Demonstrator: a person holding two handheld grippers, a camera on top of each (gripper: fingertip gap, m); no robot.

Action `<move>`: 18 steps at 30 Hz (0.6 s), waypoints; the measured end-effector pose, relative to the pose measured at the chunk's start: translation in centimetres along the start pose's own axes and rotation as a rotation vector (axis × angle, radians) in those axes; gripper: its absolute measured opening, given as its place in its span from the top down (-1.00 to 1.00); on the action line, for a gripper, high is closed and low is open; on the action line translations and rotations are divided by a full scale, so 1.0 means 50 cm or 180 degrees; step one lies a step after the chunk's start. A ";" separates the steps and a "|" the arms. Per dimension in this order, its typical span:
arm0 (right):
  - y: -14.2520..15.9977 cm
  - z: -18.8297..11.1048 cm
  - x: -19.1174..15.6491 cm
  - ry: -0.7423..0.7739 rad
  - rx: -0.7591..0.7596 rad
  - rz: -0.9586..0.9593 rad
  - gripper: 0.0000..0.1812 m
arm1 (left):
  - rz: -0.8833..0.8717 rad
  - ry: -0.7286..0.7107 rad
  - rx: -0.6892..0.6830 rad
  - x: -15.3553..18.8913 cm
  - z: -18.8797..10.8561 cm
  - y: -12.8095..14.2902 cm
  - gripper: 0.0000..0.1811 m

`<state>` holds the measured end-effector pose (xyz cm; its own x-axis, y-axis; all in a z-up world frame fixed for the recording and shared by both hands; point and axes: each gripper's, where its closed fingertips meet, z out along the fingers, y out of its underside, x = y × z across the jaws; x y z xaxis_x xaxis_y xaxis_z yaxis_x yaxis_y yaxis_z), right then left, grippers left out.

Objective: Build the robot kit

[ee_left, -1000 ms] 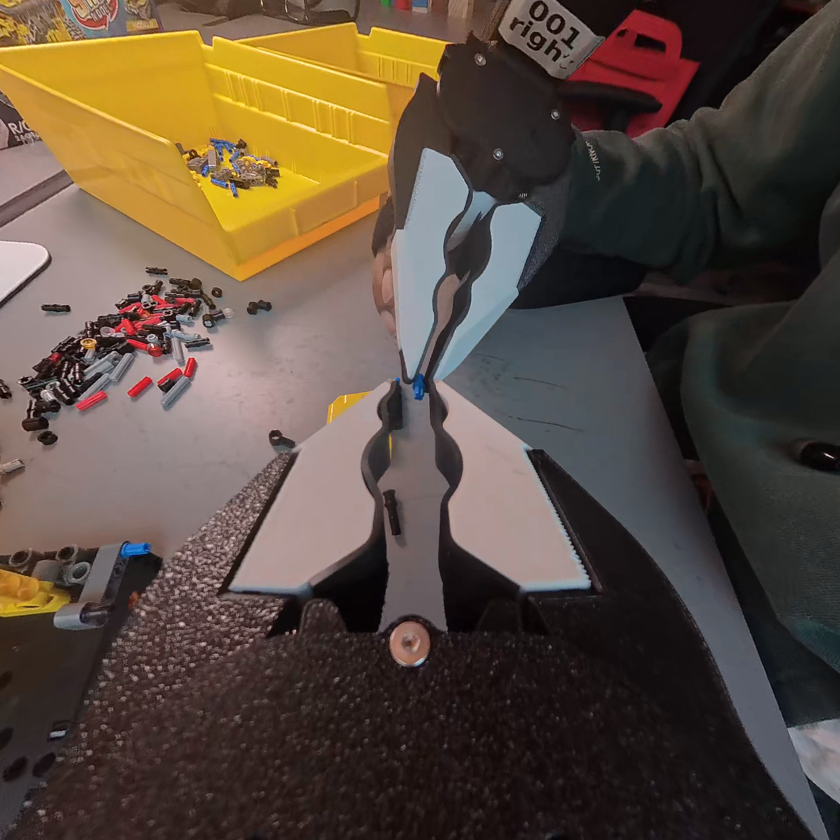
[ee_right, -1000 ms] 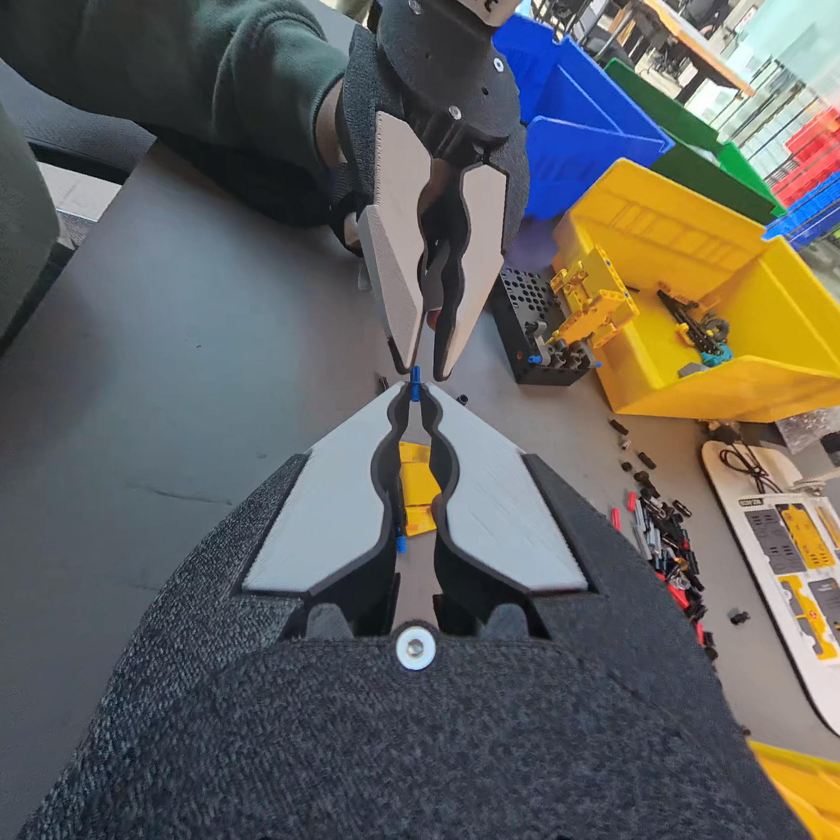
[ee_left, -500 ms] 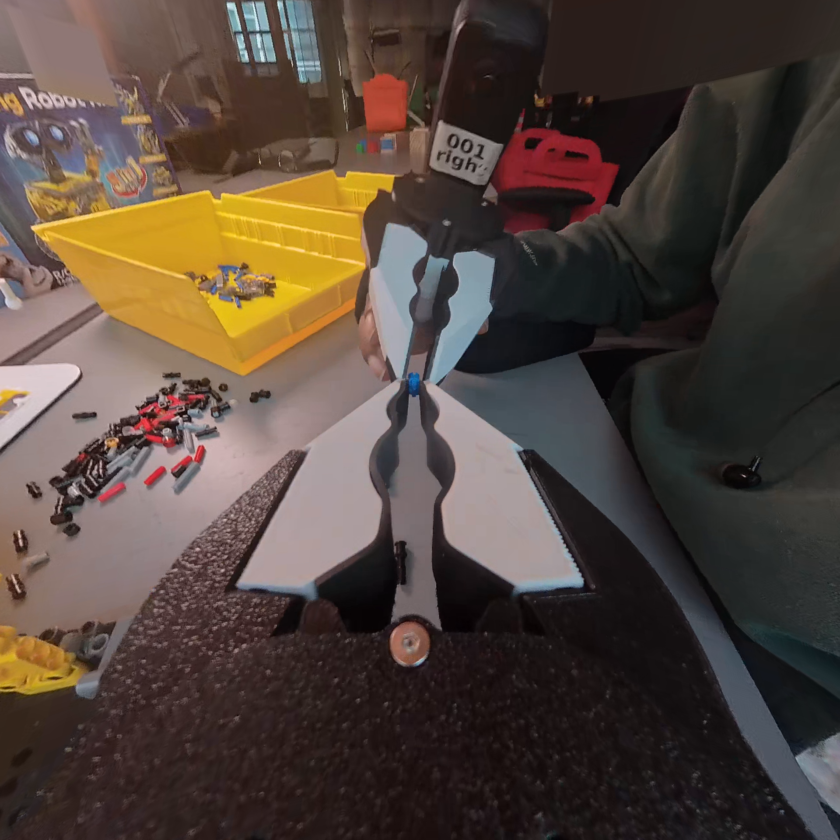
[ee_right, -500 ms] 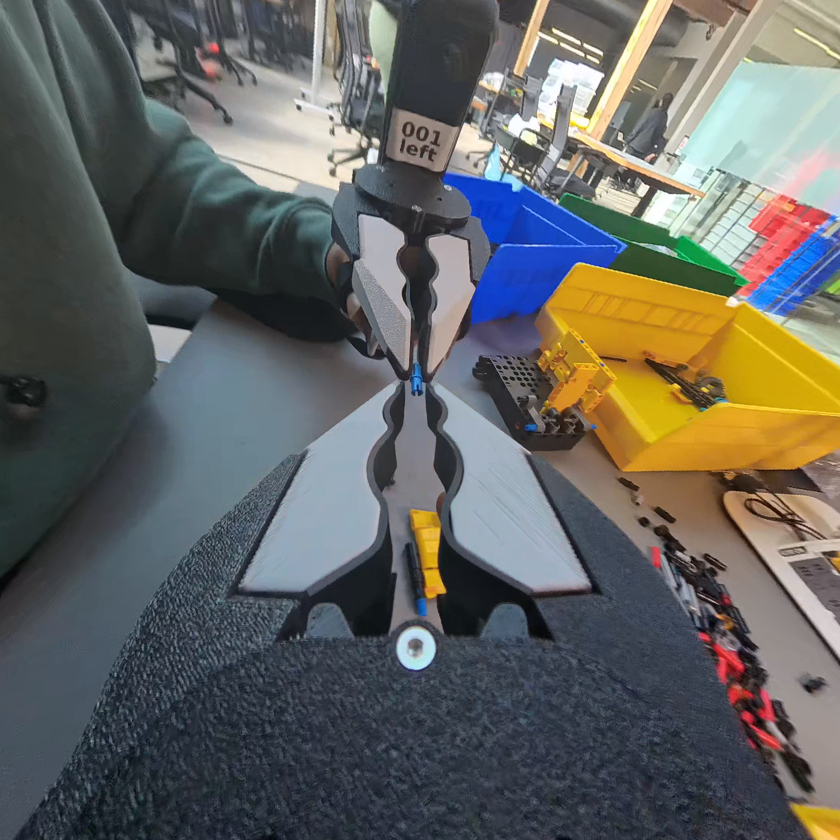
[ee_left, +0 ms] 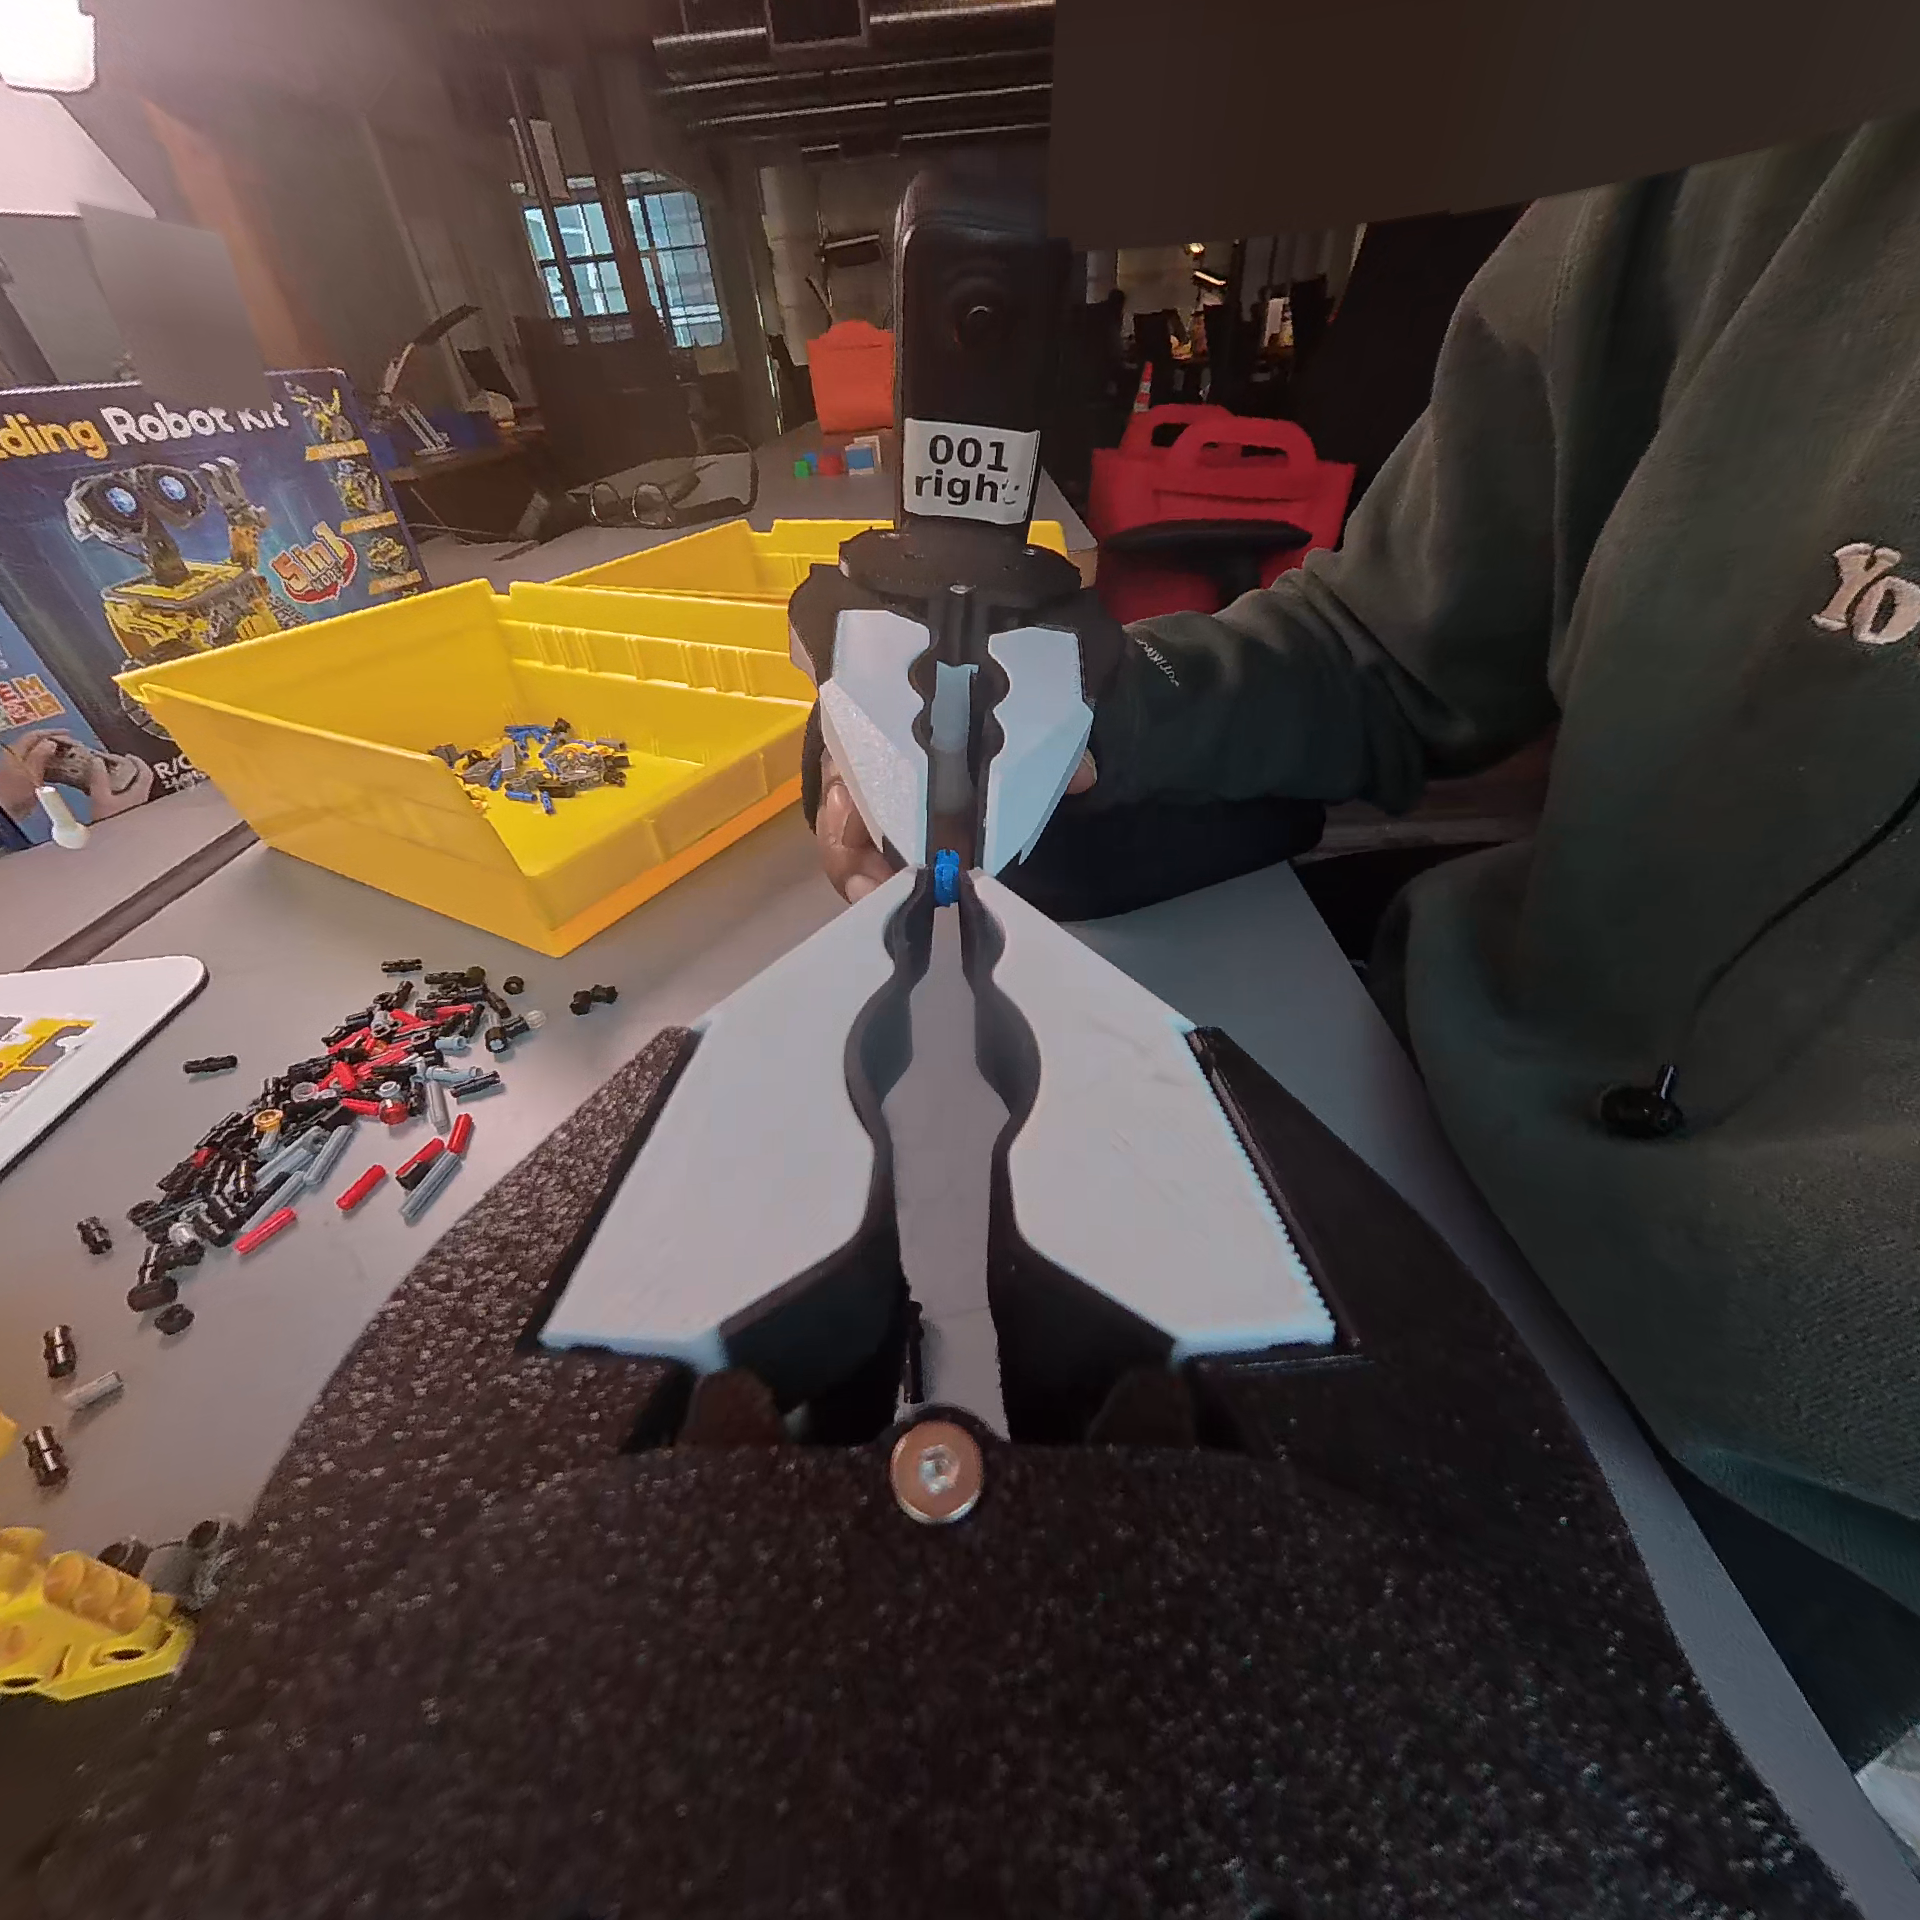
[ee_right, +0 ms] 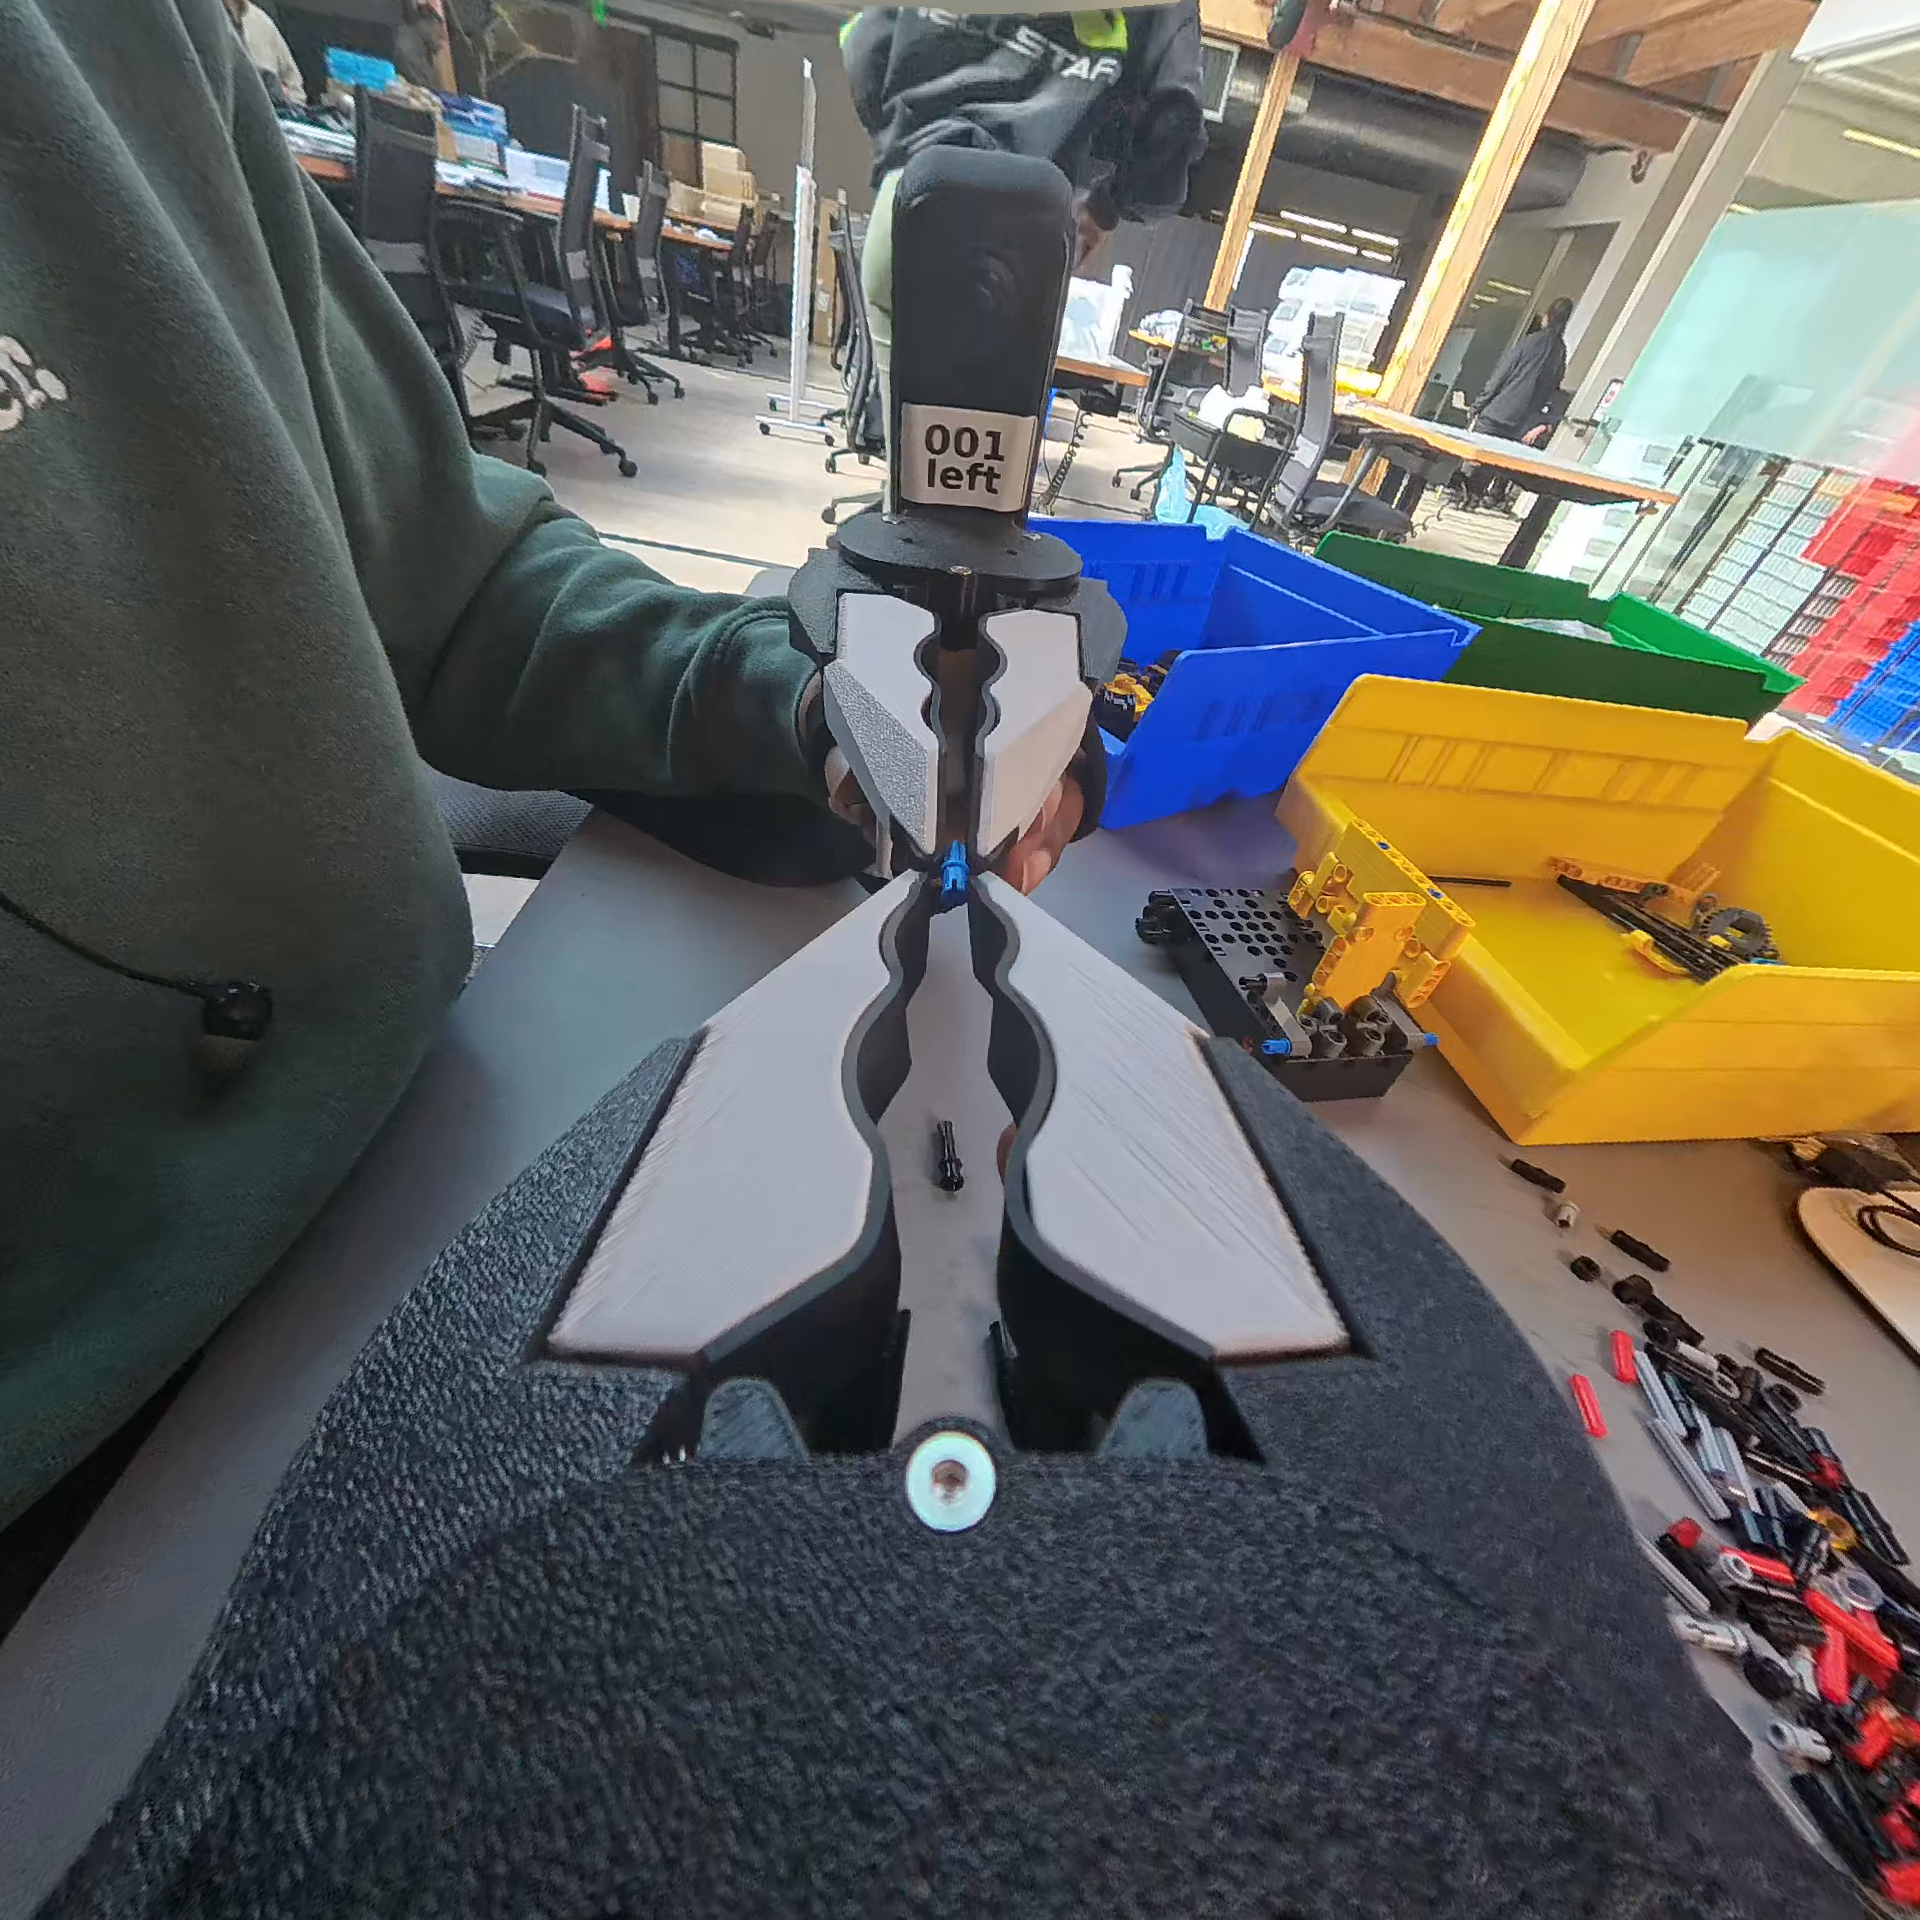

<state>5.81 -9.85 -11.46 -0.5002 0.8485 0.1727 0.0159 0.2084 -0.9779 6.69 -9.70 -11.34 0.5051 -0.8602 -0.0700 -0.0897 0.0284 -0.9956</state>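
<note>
A small blue pin (ee_left: 943, 864) is pinched where the two grippers meet tip to tip above the grey table (ee_left: 312, 1299). My left gripper (ee_left: 943, 885) is shut on its near end. My right gripper (ee_left: 945, 847) faces it from beyond, held by a gloved hand, and is shut on the far end. In the right wrist view the blue pin (ee_right: 951, 869) sits between my right gripper (ee_right: 951, 891) and the left gripper (ee_right: 951, 844). A loose black pin (ee_right: 947, 1155) lies on the table below, seen between the right fingers.
A yellow bin (ee_left: 343, 790) with small parts stands at back left, a pile of red, black and grey pins (ee_left: 343, 1101) before it. A black-and-yellow brick assembly (ee_right: 1330, 966), a yellow bin (ee_right: 1621, 1070) and a blue bin (ee_right: 1247, 665) stand on the right. A person in a green top sits close. Only a small space, under 4 cm, lies between the two pairs of fingers. The black-and-yellow brick assembly (ee_right: 1330, 966) is about 20 cm from both grippers' fingertips. It turns up in the left wrist view (ee_left: 94, 1612) as well.
Both grippers have tilted up and levelled off while staying tip to tip on the blue pin. The yellow piece seen under the right gripper is out of view.
</note>
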 end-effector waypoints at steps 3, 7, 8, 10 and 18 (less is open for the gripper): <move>-0.004 0.000 0.001 0.0028 0.0030 -0.0024 0.94 | -0.0057 0.0037 0.0041 0.001 -0.001 -0.003 0.97; -0.006 0.000 0.001 0.0047 0.0032 -0.0057 0.96 | -0.0145 0.0072 0.0056 0.002 -0.002 -0.004 0.97; -0.005 0.000 0.002 0.0049 0.0023 -0.0054 0.96 | -0.0176 0.0077 0.0049 0.001 -0.002 -0.003 0.97; -0.002 0.000 0.003 0.0047 0.0004 -0.0052 0.96 | -0.0165 0.0063 0.0014 0.000 -0.002 0.000 0.96; -0.002 -0.004 0.004 0.0052 -0.0016 -0.0066 0.96 | -0.0141 0.0039 -0.0018 -0.001 -0.003 0.003 0.97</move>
<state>5.86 -9.60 -11.32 -0.4863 0.8518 0.1948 0.0099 0.2283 -0.9735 6.51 -9.73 -11.45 0.4983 -0.8667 -0.0251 -0.0725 -0.0128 -0.9973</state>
